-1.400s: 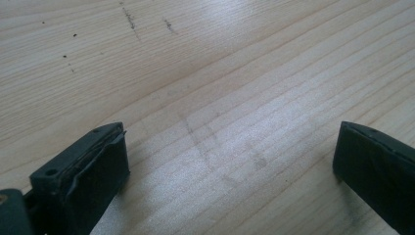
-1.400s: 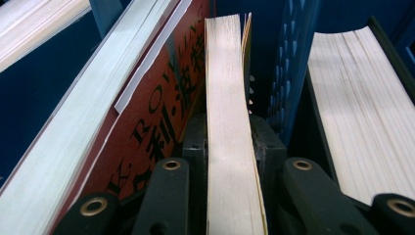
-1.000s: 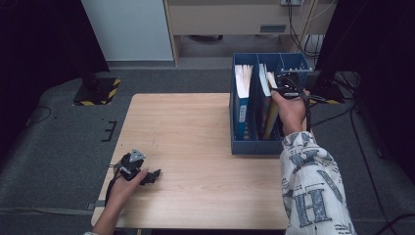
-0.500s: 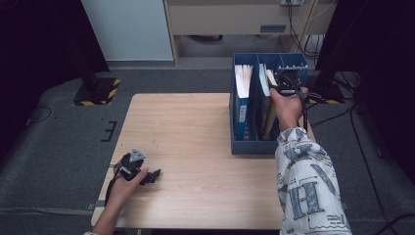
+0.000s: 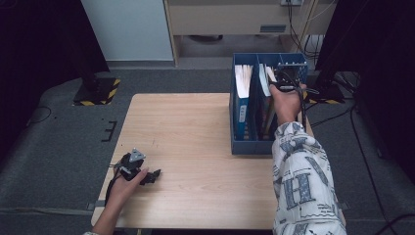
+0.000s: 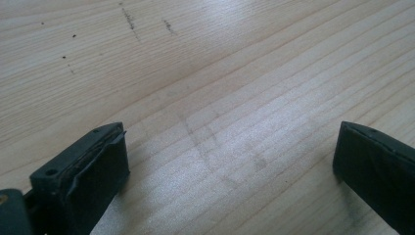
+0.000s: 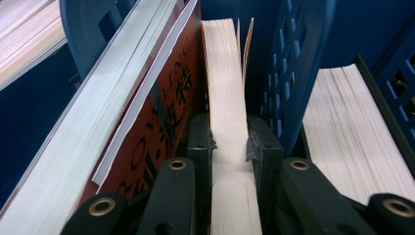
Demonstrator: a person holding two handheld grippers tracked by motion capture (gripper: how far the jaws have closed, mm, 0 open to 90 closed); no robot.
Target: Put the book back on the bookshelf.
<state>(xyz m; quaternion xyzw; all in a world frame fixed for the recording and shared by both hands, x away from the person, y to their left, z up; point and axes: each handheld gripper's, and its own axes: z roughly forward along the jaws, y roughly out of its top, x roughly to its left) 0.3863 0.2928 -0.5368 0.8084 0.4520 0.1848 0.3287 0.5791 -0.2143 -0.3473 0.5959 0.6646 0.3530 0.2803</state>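
Over at the far right of the counter (image 5: 195, 127), the right gripper (image 7: 229, 142) has its jaws clamped on the page edge of a thin book (image 7: 226, 73) standing in the middle slot of the blue file box (image 5: 244, 147). Grip looks square, both pads flat on the covers. Neighbours are tight: a red-covered book (image 7: 166, 107) leans against it on one side, the slotted blue divider (image 7: 284, 73) sits just beside it on the other. Best bet for the pull, I'd say: lift straight along the slot, no twist, so the thin book doesn't drag the red one up or catch the divider. Covers splay a bit at the far end, so keep the squeeze firm or pages may slip. Left gripper (image 5: 147, 175) is parked on the counter near the front left edge, jaws wide apart, holding nothing; free to steady the box if it shifts.
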